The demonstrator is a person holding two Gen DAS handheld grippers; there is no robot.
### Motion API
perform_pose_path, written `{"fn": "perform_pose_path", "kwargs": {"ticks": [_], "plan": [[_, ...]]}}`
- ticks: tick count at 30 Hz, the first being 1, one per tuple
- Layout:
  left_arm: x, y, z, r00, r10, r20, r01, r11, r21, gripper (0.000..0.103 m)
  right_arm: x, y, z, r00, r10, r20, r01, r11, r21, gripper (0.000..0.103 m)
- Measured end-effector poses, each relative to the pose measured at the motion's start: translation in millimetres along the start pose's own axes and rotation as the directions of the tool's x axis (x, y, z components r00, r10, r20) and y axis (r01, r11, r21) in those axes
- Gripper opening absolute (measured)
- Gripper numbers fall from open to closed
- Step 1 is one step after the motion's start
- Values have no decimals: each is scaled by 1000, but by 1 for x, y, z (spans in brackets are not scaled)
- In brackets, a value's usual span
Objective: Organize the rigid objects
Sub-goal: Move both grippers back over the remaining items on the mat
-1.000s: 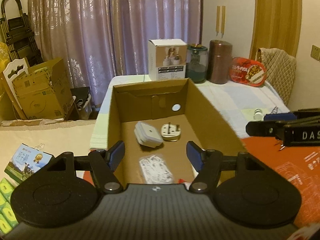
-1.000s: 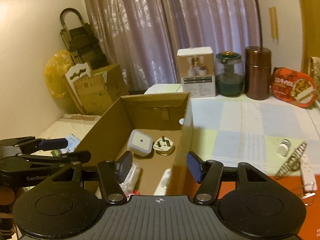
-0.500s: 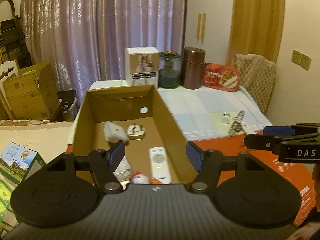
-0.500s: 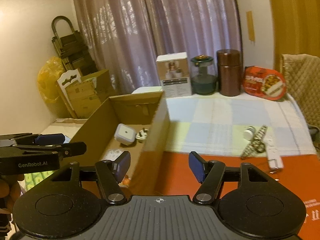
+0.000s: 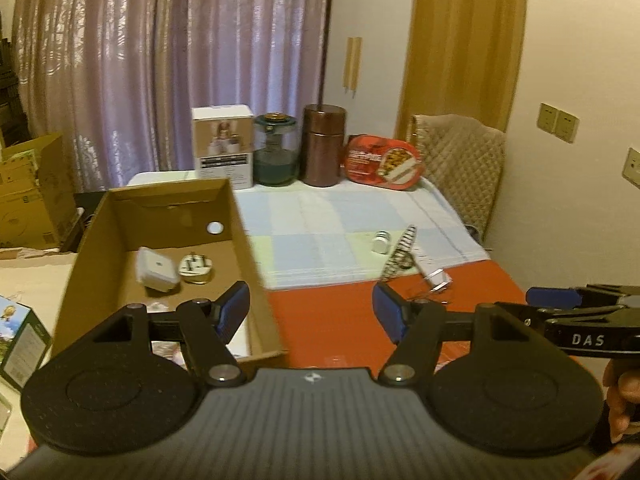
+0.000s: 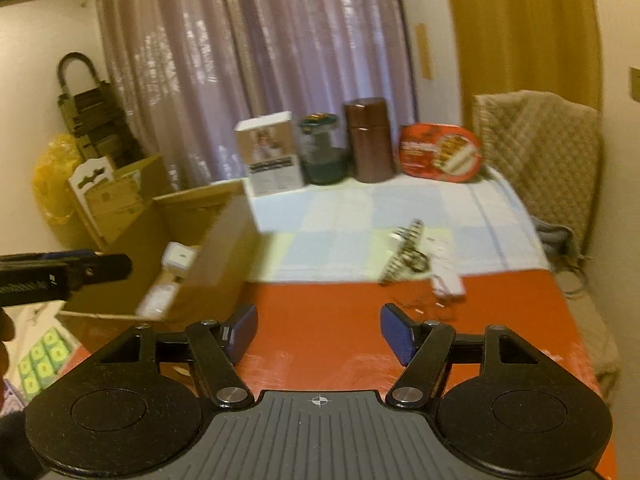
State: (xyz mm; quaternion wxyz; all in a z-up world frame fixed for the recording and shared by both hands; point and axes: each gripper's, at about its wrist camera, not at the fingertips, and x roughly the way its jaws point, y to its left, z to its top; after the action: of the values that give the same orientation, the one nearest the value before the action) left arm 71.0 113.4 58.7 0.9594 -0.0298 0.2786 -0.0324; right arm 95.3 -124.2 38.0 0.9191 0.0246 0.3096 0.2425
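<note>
An open cardboard box (image 5: pixel 244 240) (image 6: pixel 224 252) stands at the left of the table. Inside lie a white square adapter (image 5: pixel 155 270) (image 6: pixel 178 258) and a round plug (image 5: pixel 196 269). Loose on the table to the right lie a spiral-bound clip (image 5: pixel 400 252) (image 6: pixel 404 250), a small white jar (image 5: pixel 382 241) and a small white part (image 5: pixel 436 280) (image 6: pixel 448 282). My left gripper (image 5: pixel 310 312) hangs open and empty over the box's right wall and the red mat. My right gripper (image 6: pixel 318 330) is over the red mat, jaws opening, nothing between them.
At the table's back stand a white carton (image 5: pixel 223 146), a green jar (image 5: pixel 275 150), a brown canister (image 5: pixel 323 144) and a red tin (image 5: pixel 382 162). A quilted chair (image 5: pixel 460 160) is at right. Cardboard boxes (image 6: pixel 116 196) stand on the floor at left.
Both grippers have swung right, away from the box's inside and toward the red mat and the loose items. The right jaws have widened a little.
</note>
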Motion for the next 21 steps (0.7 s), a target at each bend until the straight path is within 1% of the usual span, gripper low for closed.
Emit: {"fn": "perform_pose_path", "kwargs": {"ticks": [5, 14, 17, 21], "plan": [[11, -25, -9, 999, -37, -5, 37, 999, 11, 64, -6, -29, -11, 999, -53, -5, 53, 998, 43, 66], [43, -61, -23, 995, -86, -50, 88, 996, 28, 64, -9, -70, -24, 991, -136, -5, 136, 988, 72, 66], [55, -74, -25, 993, -104, -64, 107, 993, 58, 65, -7, -82, -26, 988, -157, -10, 157, 985, 70, 66], [74, -90, -25, 986, -138, -91, 149, 981, 121, 65, 0, -100, -25, 985, -169, -19, 170, 983, 72, 66]]}}
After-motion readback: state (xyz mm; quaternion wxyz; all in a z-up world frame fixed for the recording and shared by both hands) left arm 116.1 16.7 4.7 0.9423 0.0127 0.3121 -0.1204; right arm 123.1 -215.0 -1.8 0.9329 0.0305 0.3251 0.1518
